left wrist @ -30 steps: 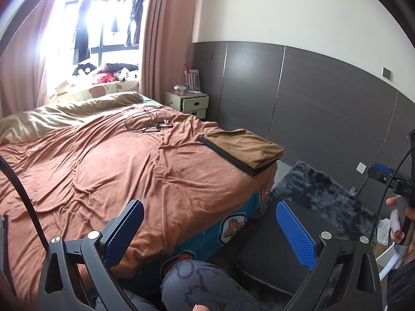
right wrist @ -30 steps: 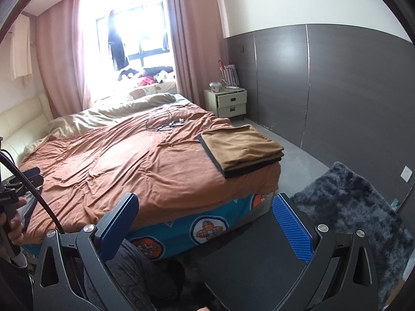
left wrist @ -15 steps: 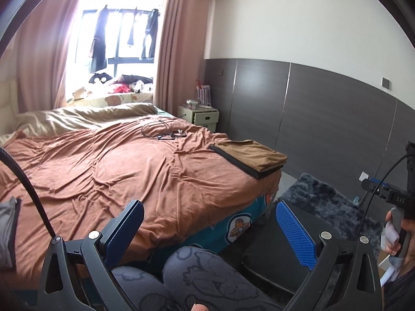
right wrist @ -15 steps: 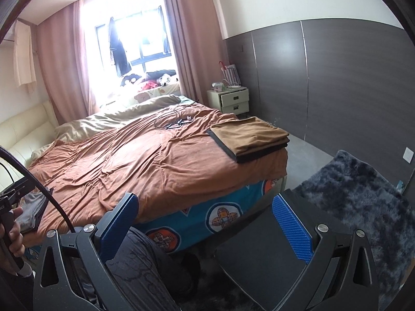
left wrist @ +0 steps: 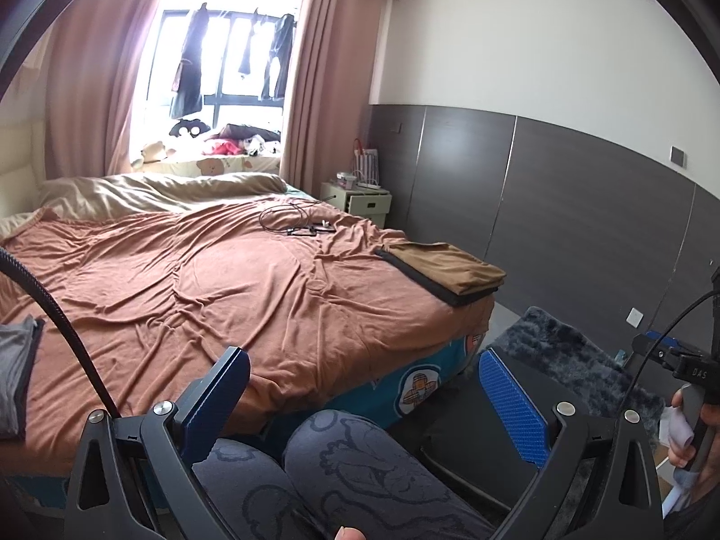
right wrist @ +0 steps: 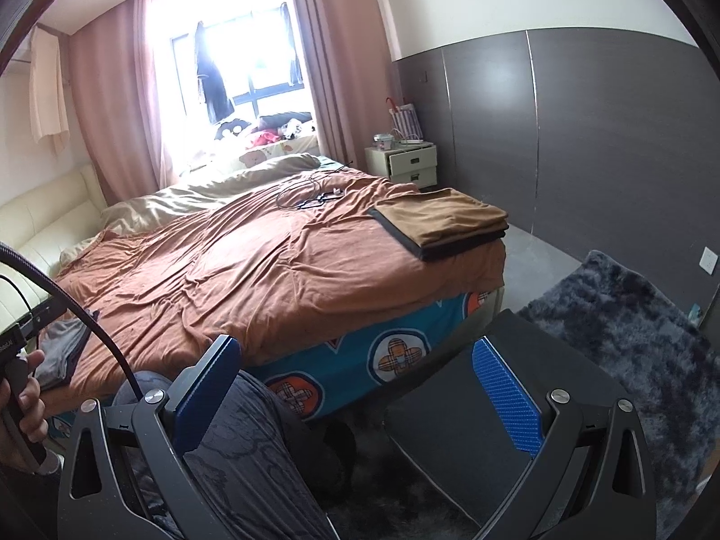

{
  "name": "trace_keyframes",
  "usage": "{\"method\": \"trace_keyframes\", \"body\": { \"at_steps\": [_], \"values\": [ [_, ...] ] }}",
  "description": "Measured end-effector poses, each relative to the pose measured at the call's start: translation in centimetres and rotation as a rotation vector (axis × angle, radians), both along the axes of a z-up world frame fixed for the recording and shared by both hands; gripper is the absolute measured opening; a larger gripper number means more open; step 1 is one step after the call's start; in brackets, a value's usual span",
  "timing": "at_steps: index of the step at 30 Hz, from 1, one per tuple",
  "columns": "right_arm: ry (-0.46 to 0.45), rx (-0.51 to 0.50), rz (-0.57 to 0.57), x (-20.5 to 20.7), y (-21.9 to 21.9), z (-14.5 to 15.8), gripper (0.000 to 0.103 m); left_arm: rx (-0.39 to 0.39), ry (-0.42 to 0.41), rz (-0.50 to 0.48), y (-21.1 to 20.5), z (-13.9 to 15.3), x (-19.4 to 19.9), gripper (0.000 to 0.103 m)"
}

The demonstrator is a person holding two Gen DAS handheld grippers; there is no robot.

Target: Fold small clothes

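Note:
A folded stack, tan cloth on top of dark cloth (left wrist: 445,272), lies at the near right corner of the bed; it also shows in the right wrist view (right wrist: 443,222). A grey garment (left wrist: 15,378) lies at the bed's left edge and shows in the right wrist view (right wrist: 60,353) too. My left gripper (left wrist: 364,382) is open and empty, held over the person's knees, short of the bed. My right gripper (right wrist: 357,375) is open and empty, held low before the bed's foot.
The bed has a wrinkled rust-brown cover (left wrist: 216,288) with black cables and small devices (left wrist: 297,225) at the far side. A cream nightstand (right wrist: 411,164) stands by the dark wall. A shaggy grey rug (right wrist: 621,333) lies on the floor at right. A black flat object (right wrist: 463,432) lies under my right gripper.
Both grippers have pulled back and tilted up, so the bed sits lower and farther in view. The grey garment at the bed's left edge has come into sight. Both stay open.

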State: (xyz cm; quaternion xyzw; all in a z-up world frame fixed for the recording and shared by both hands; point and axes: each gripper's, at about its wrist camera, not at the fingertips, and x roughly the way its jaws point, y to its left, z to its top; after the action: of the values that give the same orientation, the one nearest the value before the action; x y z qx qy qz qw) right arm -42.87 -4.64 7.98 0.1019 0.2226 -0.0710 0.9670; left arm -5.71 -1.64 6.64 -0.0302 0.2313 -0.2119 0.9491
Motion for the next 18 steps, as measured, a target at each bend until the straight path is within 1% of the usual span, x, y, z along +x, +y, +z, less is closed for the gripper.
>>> {"method": "trace_keyframes", "body": {
  "at_steps": [5,9,18],
  "values": [
    [-0.02,0.003,-0.033,-0.5,0.3,-0.1,0.103,0.003,-0.005,0.007,0.2,-0.1,-0.4,0.103],
    [-0.023,0.002,-0.035,-0.6,1.0,-0.6,0.103,-0.012,-0.005,0.001,0.3,-0.1,-0.6,0.103],
    [-0.034,-0.006,-0.036,-1.2,1.5,-1.1,0.103,-0.011,-0.019,0.009,0.4,0.2,-1.2,0.103]
  ]
}}
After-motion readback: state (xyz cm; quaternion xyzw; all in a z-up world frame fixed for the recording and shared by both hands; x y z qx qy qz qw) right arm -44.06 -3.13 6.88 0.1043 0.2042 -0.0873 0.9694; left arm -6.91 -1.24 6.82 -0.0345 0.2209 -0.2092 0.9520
